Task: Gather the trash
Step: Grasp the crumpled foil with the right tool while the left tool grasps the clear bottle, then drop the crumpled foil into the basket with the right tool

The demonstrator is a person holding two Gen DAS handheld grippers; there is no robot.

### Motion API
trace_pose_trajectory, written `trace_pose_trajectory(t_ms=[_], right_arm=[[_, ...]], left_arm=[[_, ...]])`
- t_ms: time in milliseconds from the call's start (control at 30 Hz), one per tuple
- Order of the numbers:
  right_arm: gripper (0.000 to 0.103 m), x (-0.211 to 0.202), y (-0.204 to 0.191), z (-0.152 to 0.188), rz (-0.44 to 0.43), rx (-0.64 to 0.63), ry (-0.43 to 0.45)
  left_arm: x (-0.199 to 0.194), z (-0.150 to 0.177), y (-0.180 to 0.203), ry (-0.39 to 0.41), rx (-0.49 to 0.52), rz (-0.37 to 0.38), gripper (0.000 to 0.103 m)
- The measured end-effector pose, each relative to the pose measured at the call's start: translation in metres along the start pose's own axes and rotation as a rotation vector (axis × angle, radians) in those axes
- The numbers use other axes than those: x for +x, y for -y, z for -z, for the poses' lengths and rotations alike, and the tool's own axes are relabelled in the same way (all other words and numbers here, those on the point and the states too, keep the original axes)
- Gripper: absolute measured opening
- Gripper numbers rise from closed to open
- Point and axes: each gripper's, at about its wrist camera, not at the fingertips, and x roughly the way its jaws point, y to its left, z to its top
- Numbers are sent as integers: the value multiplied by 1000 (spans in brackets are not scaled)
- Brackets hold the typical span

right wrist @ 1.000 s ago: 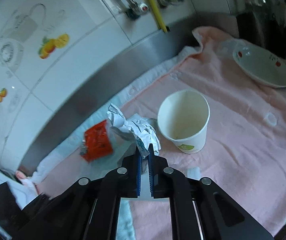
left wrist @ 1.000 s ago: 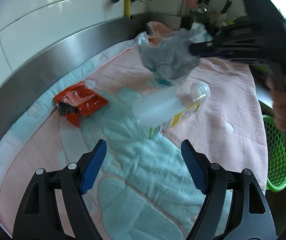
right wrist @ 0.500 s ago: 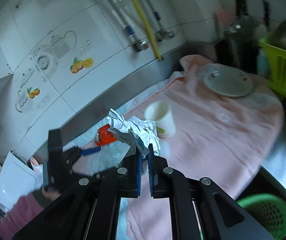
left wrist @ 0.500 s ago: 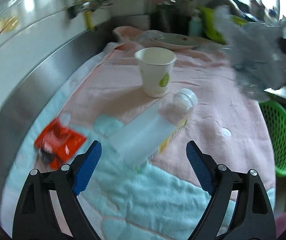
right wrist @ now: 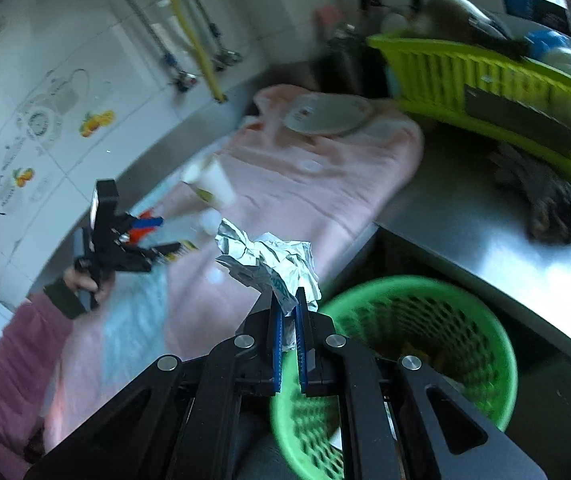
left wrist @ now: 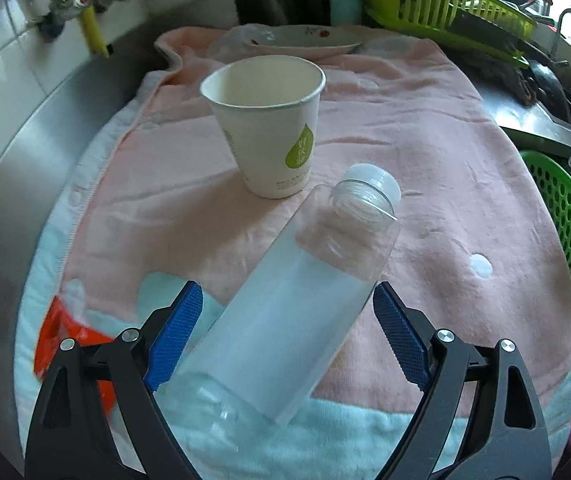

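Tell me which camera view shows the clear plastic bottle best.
The left wrist view: the clear plastic bottle lies large and sharp on the towel. In the right wrist view it is only a blurred, partly hidden sliver.

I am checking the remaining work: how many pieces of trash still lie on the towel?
3: the paper cup standing mid-towel, the plastic bottle lying before it, the red wrapper at the towel's left edge. More may be hidden.

Trash spread on the towel, basket off its edge

From the left wrist view: the bottle (left wrist: pixel 305 300) lies on the towel (left wrist: pixel 425 152) between the left claw (left wrist: pixel 287 336) fingers, cap toward 1 o'clock; the paper cup (left wrist: pixel 269 120) stands just behind at 12, plate (left wrist: pixel 305 38) beyond it, wrapper (left wrist: pixel 61 336) at 9, basket (left wrist: pixel 565 236) below the surface edge at 3.
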Motion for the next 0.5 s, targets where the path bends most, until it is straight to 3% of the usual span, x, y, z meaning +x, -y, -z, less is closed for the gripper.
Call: trace_pose_trajectory(t_ms=[267, 500], right_arm=[[6, 9, 50, 23, 81, 105, -41], [10, 26, 74, 33, 132, 143, -64]], left_arm=[[10, -3, 6, 7, 8, 25, 78], [3, -1, 10, 21, -71, 13, 66]])
